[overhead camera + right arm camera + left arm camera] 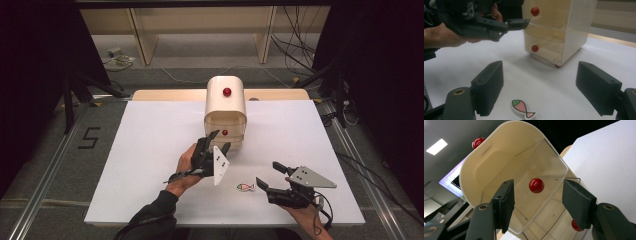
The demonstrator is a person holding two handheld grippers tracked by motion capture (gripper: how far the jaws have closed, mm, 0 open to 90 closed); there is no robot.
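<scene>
1. Drawer unit [226, 112], cream with clear drawers, stands mid-table at the far side; the left gripper [216, 140] sits wide apart just before the upper drawer's red knob [536, 185], touching nothing.
2. Closing off-centre could let the round knob slip from the pads.
3. Pulling hard may drag or tip the light unit, since nothing braces it.
4. The right gripper [268, 175] hangs wide and empty above the fish sticker [523, 108], well apart from the unit.

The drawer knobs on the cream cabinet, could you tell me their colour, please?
Glossy red round knobs, clearest in the left gripper view.
</scene>
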